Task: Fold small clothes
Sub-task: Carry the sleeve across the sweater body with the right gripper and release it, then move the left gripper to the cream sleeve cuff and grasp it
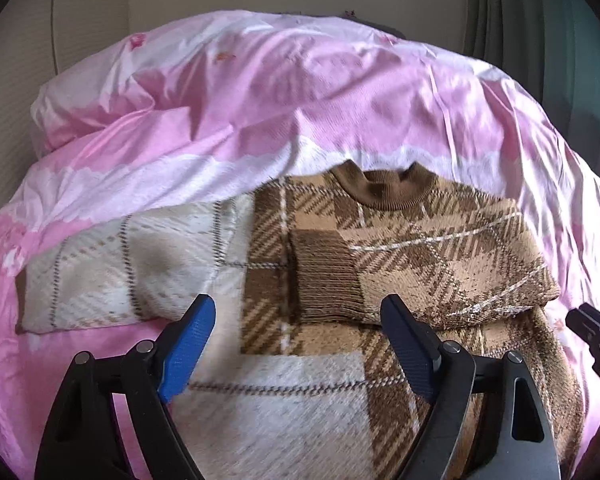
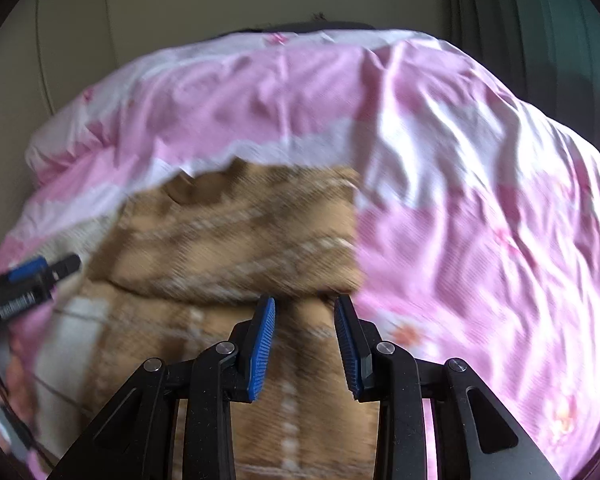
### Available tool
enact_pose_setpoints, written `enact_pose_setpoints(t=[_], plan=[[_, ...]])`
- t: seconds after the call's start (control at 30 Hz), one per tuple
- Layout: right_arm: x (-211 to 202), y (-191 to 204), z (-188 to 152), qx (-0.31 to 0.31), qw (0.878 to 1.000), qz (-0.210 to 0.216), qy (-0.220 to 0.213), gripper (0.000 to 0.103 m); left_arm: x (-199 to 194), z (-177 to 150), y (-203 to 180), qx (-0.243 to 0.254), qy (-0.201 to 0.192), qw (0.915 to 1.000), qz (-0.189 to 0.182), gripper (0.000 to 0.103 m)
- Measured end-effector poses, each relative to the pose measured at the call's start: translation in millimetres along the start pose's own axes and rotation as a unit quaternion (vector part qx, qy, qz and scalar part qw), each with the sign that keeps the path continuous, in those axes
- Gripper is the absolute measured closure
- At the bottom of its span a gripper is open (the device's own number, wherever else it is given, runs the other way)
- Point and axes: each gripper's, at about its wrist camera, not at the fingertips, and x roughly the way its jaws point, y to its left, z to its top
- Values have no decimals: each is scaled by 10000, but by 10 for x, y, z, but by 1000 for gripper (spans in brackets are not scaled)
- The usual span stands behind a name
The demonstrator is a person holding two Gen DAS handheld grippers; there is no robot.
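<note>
— Folding what, back then?

— A small brown plaid sweater. It lay flat on the pink bed cover, collar away from me. One sleeve was already folded across its chest; the pale one was still spread out.

— And your claws?

— My left claw was wide open and held nothing. My right claw was a little open, empty too, above the sweater's edge.

— Next?

— I think the pale sleeve needed folding in.

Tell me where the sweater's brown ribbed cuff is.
In the left wrist view, the brown ribbed cuff lies folded across the plaid sweater's chest, just below the collar, above the gap of the open left claw.
</note>
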Motion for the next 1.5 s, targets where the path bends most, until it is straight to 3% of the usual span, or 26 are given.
enact_pose_setpoints(t=[0.43,0.5,0.63,0.8,0.87,1.2,1.5], plan=[[674,-269,94,471,9978,47,474,71,462,-29,-43,117,328,9989,305,17],[696,-309,114,540,9976,13,435,84,492,-37,-50,149,302,9987,378,16],[621,-374,90,456,9974,-479,276,87,546,-66,-43,147,296,9984,461,14],[786,-387,4,404,9952,-720,533,85,593,-89,-18,139,308,9980,539,11],[735,-334,23,314,9951,-802,480,80,583,-79,-8,168,296,9977,583,11],[49,-143,-155,96,9985,-533,-1,77,132,-125,37,207,105,9989,404,13],[-326,440,-238,-61,9998,-3,-213,77,-374,-351,702,-184,3,9985,511,13]])
